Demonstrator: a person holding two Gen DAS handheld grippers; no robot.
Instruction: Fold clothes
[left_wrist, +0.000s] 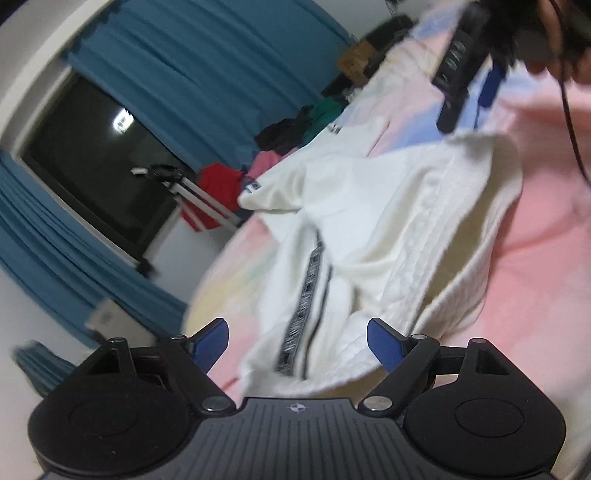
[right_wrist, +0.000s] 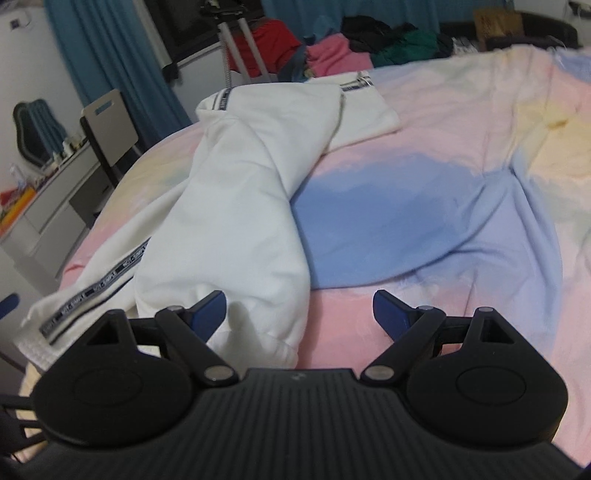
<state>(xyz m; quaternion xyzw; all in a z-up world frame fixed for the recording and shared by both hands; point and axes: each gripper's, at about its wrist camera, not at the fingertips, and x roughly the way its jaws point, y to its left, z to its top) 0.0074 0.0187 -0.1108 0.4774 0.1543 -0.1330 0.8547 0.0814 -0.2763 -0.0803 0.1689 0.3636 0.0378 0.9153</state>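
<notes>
White trousers with a dark printed side stripe (left_wrist: 365, 236) lie loosely bunched on the pastel pink, blue and yellow bedspread (left_wrist: 535, 229). My left gripper (left_wrist: 297, 341) is open, its blue pads either side of the waistband end, just above the cloth. In the right wrist view the trousers (right_wrist: 236, 206) stretch away with one leg folded over the other. My right gripper (right_wrist: 299, 314) is open over the near hem, holding nothing. The right gripper also shows at the top of the left wrist view (left_wrist: 469, 99).
A heap of red, pink, black and green clothes (right_wrist: 332, 48) lies at the far edge of the bed. Blue curtains (left_wrist: 207, 62), a dark window, a metal stand (right_wrist: 236, 40), a chair (right_wrist: 107, 122) and a desk (right_wrist: 40, 199) stand to the left.
</notes>
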